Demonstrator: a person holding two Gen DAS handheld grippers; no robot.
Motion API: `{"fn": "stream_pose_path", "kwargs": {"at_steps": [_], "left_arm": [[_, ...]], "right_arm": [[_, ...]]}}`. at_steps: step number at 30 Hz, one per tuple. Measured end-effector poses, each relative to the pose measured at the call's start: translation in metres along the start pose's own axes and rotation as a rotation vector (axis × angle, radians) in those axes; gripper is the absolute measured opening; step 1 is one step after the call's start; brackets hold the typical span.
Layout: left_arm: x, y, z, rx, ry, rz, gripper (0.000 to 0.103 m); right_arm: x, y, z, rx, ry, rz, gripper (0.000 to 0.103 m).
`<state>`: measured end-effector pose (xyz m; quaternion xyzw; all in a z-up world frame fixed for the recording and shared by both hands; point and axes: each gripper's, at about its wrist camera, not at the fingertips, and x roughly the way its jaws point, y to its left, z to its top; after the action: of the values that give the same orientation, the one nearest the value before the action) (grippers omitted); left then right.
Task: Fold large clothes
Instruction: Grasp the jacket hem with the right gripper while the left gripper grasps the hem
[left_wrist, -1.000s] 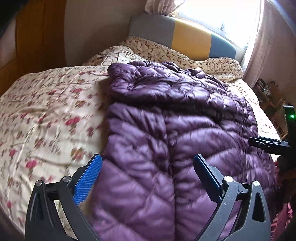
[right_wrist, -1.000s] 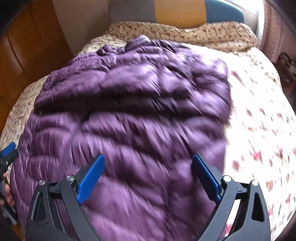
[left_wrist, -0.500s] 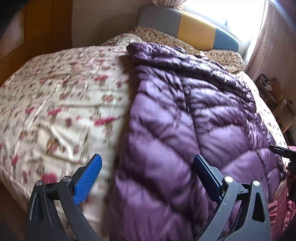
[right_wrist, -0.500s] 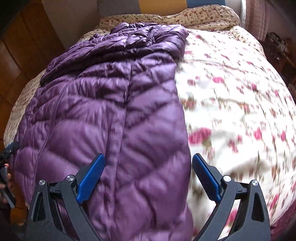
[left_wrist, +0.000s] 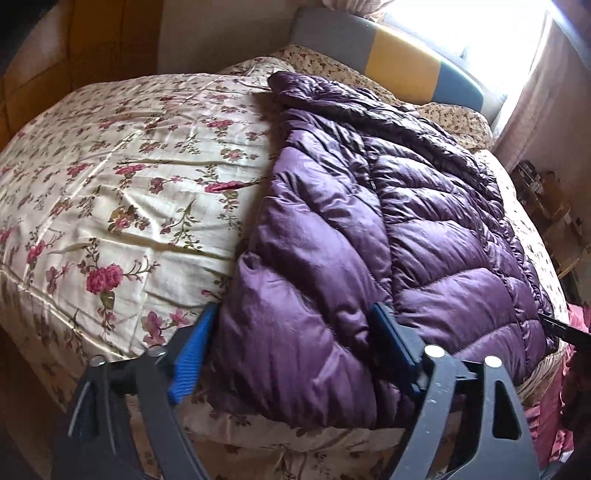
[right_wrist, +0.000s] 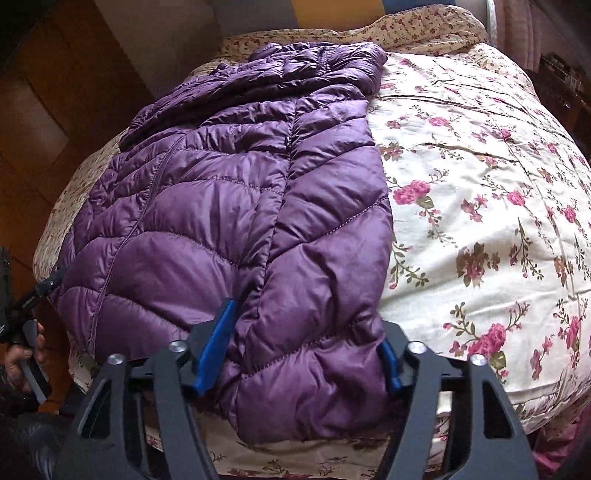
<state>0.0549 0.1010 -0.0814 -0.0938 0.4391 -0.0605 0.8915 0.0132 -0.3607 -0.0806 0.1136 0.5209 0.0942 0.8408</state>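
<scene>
A purple quilted down jacket (left_wrist: 388, 229) lies lengthwise on a floral bedspread (left_wrist: 129, 177), hem toward me, collar toward the headboard. In the left wrist view my left gripper (left_wrist: 295, 343) straddles the hem's left corner, its blue pads pressing the puffy fabric on both sides. In the right wrist view the jacket (right_wrist: 229, 206) fills the left half of the bedspread (right_wrist: 480, 192). My right gripper (right_wrist: 306, 350) has its pads against the hem's right corner in the same way. Both jaws are narrowed onto the thick fabric.
A grey, yellow and blue headboard (left_wrist: 399, 62) and a bright window stand beyond the bed. Wooden wardrobe panels (right_wrist: 44, 122) are on the left. A cluttered shelf (left_wrist: 546, 206) stands right of the bed. The other gripper and hand (right_wrist: 22, 325) show at the left edge.
Both grippers dropped to the jacket's hem at the bed's near edge and moved apart to its two corners. Their jaws narrowed from wide open onto the hem fabric.
</scene>
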Motion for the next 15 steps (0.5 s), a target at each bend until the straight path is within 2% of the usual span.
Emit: {"fn": "stream_pose_path", "kwargs": {"at_steps": [2, 7, 9, 11, 15], "left_arm": [[-0.002, -0.003, -0.001, 0.01, -0.006, -0.003, 0.068], [-0.003, -0.007, -0.004, 0.023, -0.013, -0.03, 0.05], [-0.004, -0.006, -0.005, 0.025, -0.019, -0.042, 0.038], [-0.006, -0.005, -0.006, 0.028, -0.025, -0.06, 0.03], [-0.006, 0.0, -0.008, 0.012, -0.021, -0.114, 0.021]], "right_arm": [[0.0, 0.002, 0.0, -0.002, 0.001, 0.01, 0.051], [0.001, 0.005, 0.0, -0.014, 0.0, 0.019, 0.043], [0.001, 0.007, 0.0, -0.019, 0.0, 0.021, 0.038], [0.001, 0.009, 0.0, -0.024, -0.001, 0.023, 0.033], [0.002, 0.012, 0.0, -0.027, -0.009, 0.029, 0.025]]}}
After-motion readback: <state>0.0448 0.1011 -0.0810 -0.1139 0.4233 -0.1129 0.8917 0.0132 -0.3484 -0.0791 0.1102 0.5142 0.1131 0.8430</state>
